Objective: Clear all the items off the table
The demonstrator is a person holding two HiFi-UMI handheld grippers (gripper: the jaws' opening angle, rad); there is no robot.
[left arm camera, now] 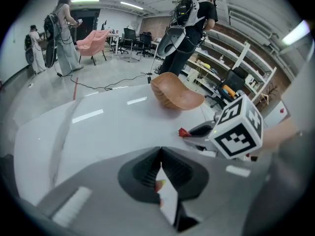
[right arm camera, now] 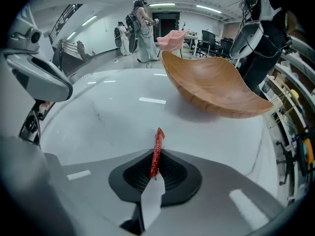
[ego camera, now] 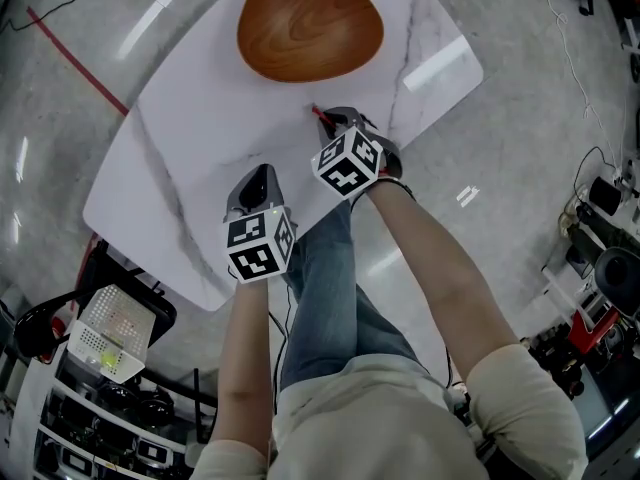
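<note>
White marble surface (ego camera: 200,158), centre frame: right gripper (right arm camera: 155,175) jaws pinch thin red sachet (right arm camera: 157,149) by its end. Light, floppy. Left gripper (left arm camera: 160,178) jaws closed.

A lab: equipment shelves (left arm camera: 235,72), floor cables (left arm camera: 98,87), people (left arm camera: 64,33) wearing backpack rigs.

Smooth glossy white marble-look counter (ego camera: 200,138), satin grained wooden bowl (ego camera: 310,23), shiny plastic-film red sachet (right arm camera: 156,151), left claw (left arm camera: 160,181) and right claw (right arm camera: 155,175) matt grey plastic with ribbed black pads, polished reflective floor (ego camera: 520,148).
</note>
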